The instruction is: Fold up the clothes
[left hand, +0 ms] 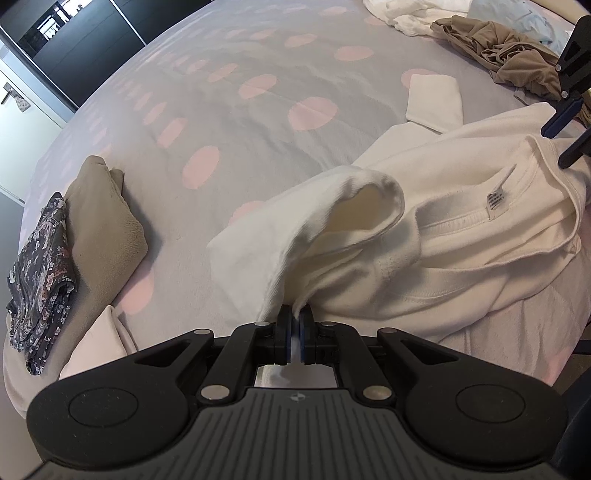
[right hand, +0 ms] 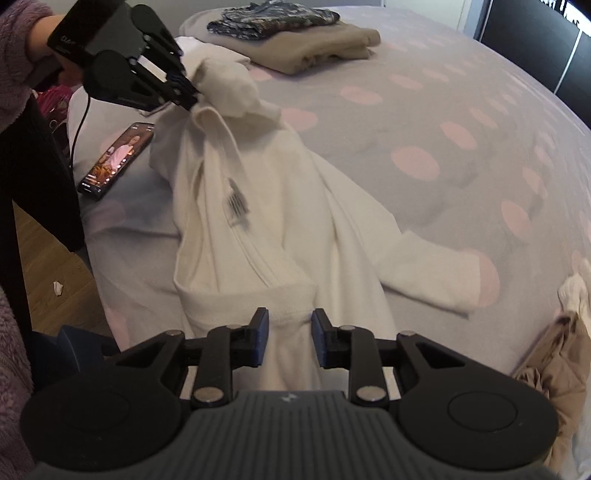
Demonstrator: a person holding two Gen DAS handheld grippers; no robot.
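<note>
Item: left tool, jaws clamped on a fold of the white sweatshirt, lifting that corner off the bed. Right tool, jaws apart, astride the sweatshirt's ribbed edge without gripping it. The garment lay rumpled across the grey, pink-dotted bedcover, one sleeve flung outward. Phone, screen lit, beside it near the bed's edge. Farther off: folded tan garment topped by a floral one; crumpled brown clothing.
</note>
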